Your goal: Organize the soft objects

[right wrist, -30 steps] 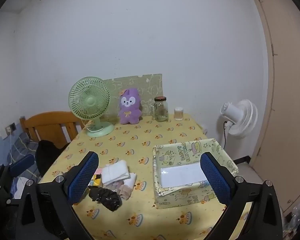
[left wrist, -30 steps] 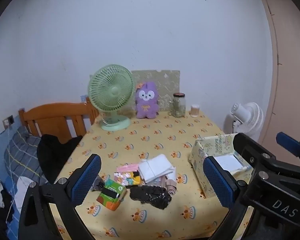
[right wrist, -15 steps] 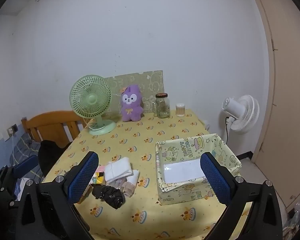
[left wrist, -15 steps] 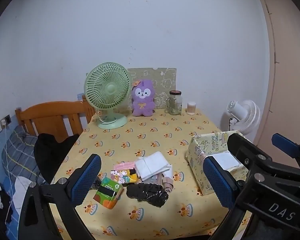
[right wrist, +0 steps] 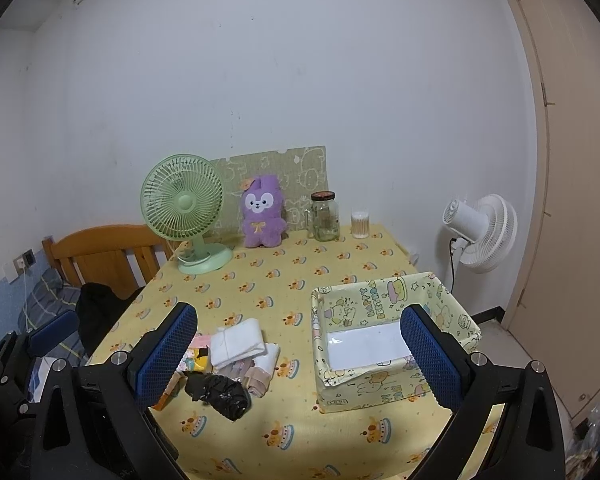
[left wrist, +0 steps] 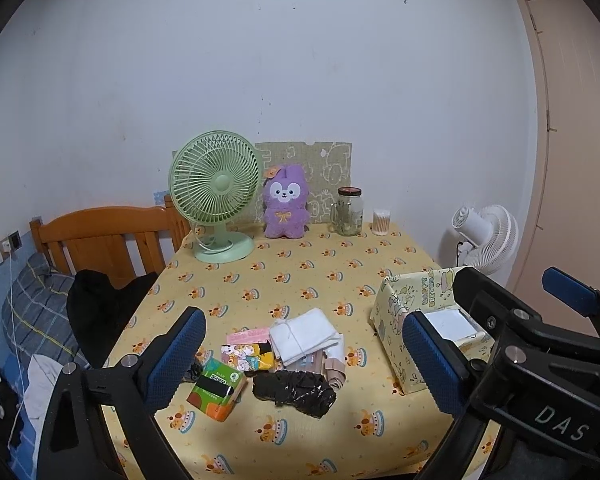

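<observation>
The pile of soft things lies on the tabletop (right wrist: pixel 340 264) just left of the fabric box (right wrist: pixel 384 344). It holds one folded white cloth bundle (right wrist: pixel 238 341) tied with string, one black crumpled piece (right wrist: pixel 220 394), one beige roll (right wrist: pixel 256 380), one green tissue pack (left wrist: pixel 217 390) and a few small bright packets. All look light and limp. The bundle is best pinched across its string-tied middle; the black piece may be slippery. The left claw (left wrist: pixel 304 360) and right claw (right wrist: pixel 300 354) both stand wide apart, holding nothing. One box is empty.

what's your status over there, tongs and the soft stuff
Left tongs open, right tongs open, both empty. Soft pile loose beside fabric box. Nothing blocking.
</observation>
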{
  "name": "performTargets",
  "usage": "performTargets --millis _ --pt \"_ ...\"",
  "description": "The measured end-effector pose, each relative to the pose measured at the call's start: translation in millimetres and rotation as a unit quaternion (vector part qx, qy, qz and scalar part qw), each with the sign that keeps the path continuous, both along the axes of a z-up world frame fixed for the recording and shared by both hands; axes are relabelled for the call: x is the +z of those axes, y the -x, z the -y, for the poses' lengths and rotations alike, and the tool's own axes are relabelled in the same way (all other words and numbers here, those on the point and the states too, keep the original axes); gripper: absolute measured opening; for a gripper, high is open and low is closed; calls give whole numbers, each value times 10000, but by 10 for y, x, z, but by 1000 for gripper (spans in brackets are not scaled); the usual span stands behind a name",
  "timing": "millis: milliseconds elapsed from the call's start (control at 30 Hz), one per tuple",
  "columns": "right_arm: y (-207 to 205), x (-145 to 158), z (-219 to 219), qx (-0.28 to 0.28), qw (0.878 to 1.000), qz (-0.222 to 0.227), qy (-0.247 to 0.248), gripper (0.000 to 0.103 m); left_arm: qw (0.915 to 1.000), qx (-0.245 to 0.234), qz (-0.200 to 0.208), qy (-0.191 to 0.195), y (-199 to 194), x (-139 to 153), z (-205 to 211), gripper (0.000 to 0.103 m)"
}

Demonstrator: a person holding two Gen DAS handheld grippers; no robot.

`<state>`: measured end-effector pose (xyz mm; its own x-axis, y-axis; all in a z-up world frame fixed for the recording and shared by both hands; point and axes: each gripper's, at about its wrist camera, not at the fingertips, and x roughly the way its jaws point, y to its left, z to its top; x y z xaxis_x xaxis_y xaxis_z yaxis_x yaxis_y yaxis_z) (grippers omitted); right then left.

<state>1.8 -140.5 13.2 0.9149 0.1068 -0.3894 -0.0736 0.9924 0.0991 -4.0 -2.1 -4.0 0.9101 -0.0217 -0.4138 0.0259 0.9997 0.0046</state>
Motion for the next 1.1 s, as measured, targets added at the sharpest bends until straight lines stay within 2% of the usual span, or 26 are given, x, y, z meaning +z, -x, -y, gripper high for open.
performTargets --millis 1100 --pt "-37 -24 -57 -16 10000 -41 63 103 10000 33 -1 7 -23 3 -47 98"
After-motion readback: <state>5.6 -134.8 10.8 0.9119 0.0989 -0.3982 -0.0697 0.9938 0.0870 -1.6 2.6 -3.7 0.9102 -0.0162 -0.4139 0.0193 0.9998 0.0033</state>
